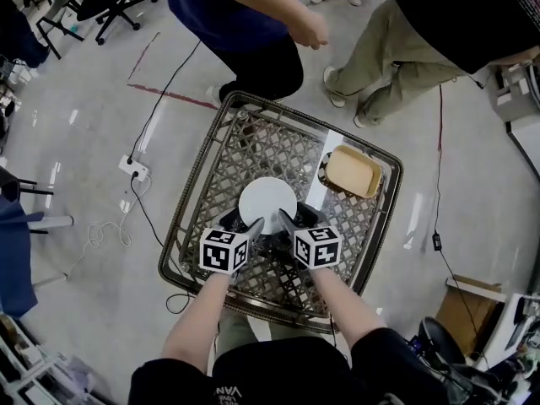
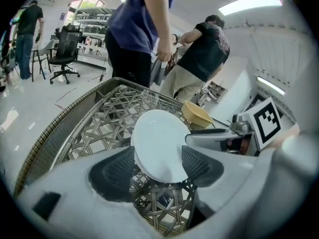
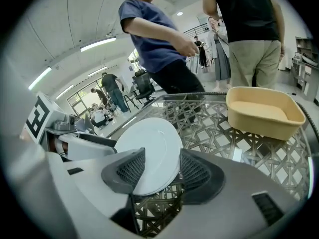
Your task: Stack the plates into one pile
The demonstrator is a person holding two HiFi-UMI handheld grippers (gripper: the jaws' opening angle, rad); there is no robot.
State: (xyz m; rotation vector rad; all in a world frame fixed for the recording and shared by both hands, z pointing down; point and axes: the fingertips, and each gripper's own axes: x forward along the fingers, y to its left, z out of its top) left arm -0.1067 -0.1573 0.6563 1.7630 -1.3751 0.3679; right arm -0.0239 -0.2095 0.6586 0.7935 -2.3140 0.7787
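While two people, one in a blue top (image 1: 245, 15) and one in a black top (image 1: 456, 15), stand by the far edges of the woven surface (image 1: 253, 142), we hold both grippers at the white plate (image 1: 267, 201) (image 2: 159, 143) (image 3: 149, 148) lying flat near its middle. Our left gripper (image 1: 253, 224) (image 2: 158, 166) meets the plate's near rim from the left, and our right gripper (image 1: 284, 219) (image 3: 162, 171) meets it from the right, their marker cubes side by side. Each gripper's jaws stand wide apart with the plate's rim between them, and we see neither pair clamped on it. In the right gripper view, what looks like a second rim shows beneath the plate. A tan square dish (image 1: 353, 171) (image 3: 264, 111) sits apart at the surface's right corner.
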